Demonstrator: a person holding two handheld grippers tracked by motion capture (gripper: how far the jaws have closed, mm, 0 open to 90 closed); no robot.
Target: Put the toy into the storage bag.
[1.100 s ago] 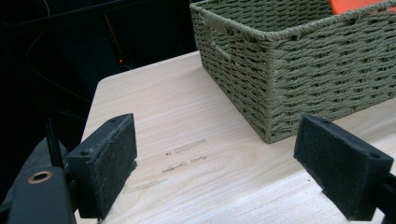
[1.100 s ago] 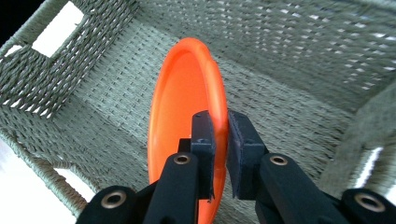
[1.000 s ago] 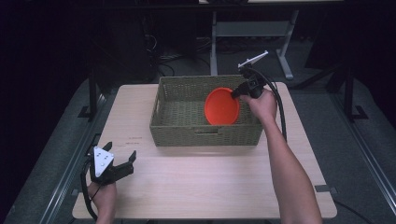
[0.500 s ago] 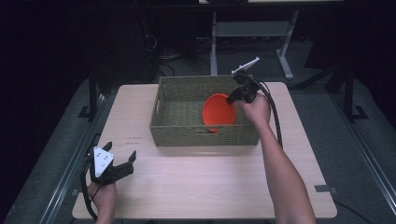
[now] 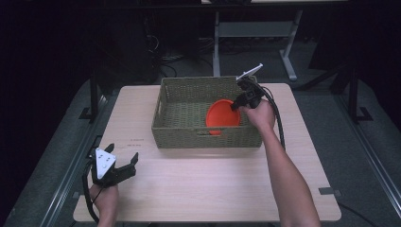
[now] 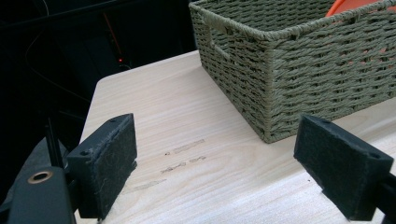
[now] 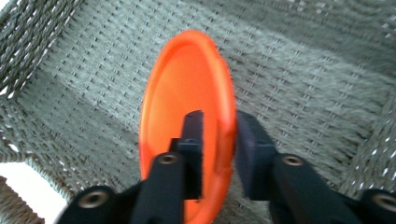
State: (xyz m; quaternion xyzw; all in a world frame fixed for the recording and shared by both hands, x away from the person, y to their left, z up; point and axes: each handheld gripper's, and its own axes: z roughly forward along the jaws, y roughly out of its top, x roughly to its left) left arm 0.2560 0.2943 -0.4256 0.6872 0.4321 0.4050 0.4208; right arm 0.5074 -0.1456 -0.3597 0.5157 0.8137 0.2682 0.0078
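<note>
While the right gripper (image 5: pixel 235 105) dips into the woven basket (image 5: pixel 179 137), the orange plate (image 5: pixel 222 117) stands on edge between its jaws, toward the basket's three o'clock end. In the right gripper view the plate (image 7: pixel 187 112) rises toward twelve o'clock, rim between the fingers (image 7: pixel 192 149). The jaws have just been opening; a sliver of gap shows beside the rim, so the grip looks released or nearly so. The coming move turns on the plate's lean: it tips toward nine o'clock, and should fall flat that way. The left gripper (image 5: pixel 124 169) rests at the table's (image 5: pixel 198 189) seven o'clock corner, jaws wide, holding nothing, well apart from the basket.
</note>
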